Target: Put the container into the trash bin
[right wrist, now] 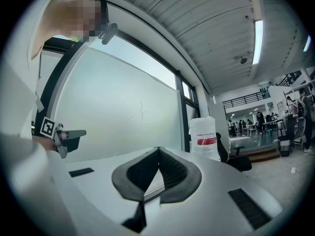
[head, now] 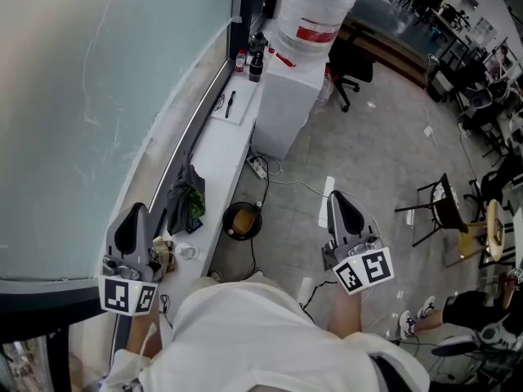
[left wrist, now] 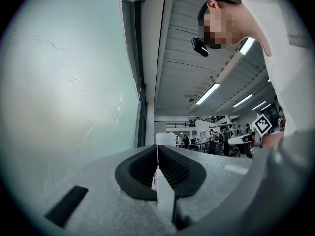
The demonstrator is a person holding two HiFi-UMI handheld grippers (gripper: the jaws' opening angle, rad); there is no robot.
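In the head view a small clear container (head: 187, 251) lies on the white ledge (head: 222, 149) under the frosted window, beside some crumpled wrapping (head: 166, 256). A round black trash bin (head: 243, 220) stands on the floor just right of the ledge. My left gripper (head: 137, 211) hovers over the ledge's near end, left of the container, jaws shut and empty. Over the floor to the right of the bin is my right gripper (head: 336, 198), also shut and empty. The left gripper (left wrist: 158, 147) and the right gripper (right wrist: 158, 149) each show closed tips in their own views, aimed roughly level.
A dark cloth (head: 185, 193) lies on the ledge beyond the container. A power strip (head: 258, 167) and cables trail on the floor near the bin. Farther off stand a white cabinet with a wrapped drum (head: 315, 11), bottles (head: 256, 60) and chairs (head: 445, 207).
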